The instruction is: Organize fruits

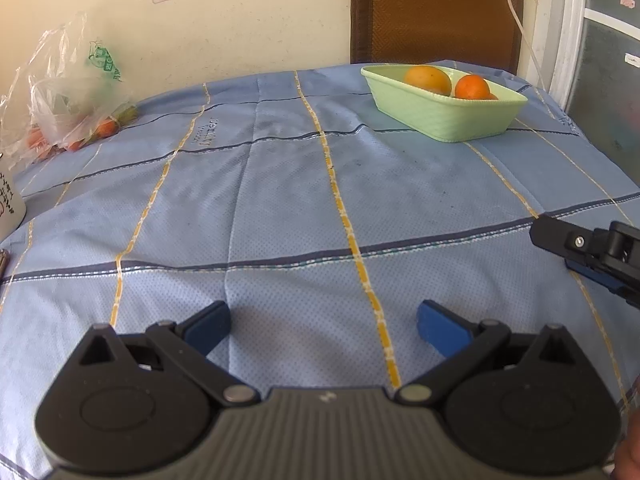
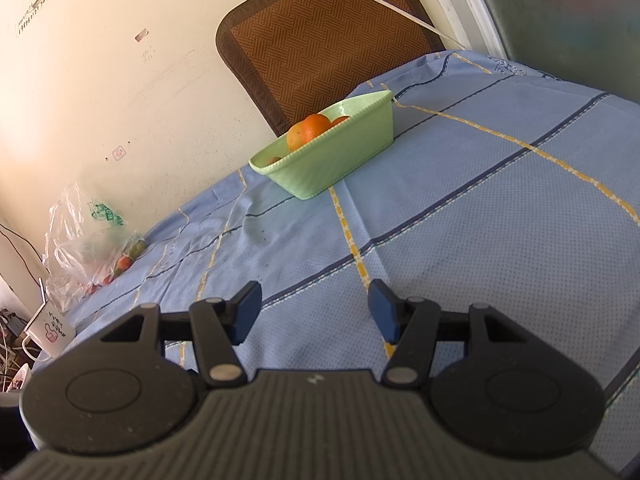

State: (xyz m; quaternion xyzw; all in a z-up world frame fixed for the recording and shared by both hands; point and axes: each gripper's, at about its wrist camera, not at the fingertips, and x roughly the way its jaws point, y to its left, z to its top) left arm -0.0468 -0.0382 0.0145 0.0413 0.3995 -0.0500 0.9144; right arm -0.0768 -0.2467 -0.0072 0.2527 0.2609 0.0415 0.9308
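A light green basket point(image 1: 448, 118) stands at the far right of the table and holds oranges point(image 1: 472, 87). It also shows in the right wrist view point(image 2: 332, 160) with oranges point(image 2: 314, 128) inside. My left gripper point(image 1: 322, 330) is open and empty over the blue cloth, far short of the basket. My right gripper point(image 2: 314, 312) is open and empty, also well short of the basket. Part of the right gripper point(image 1: 592, 254) shows at the right edge of the left wrist view.
A clear plastic bag point(image 1: 68, 96) with small orange fruits lies at the far left by the wall; it also shows in the right wrist view point(image 2: 92, 248). A white mug point(image 2: 50, 332) stands at the left edge. A brown chair back point(image 1: 436, 12) rises behind the basket.
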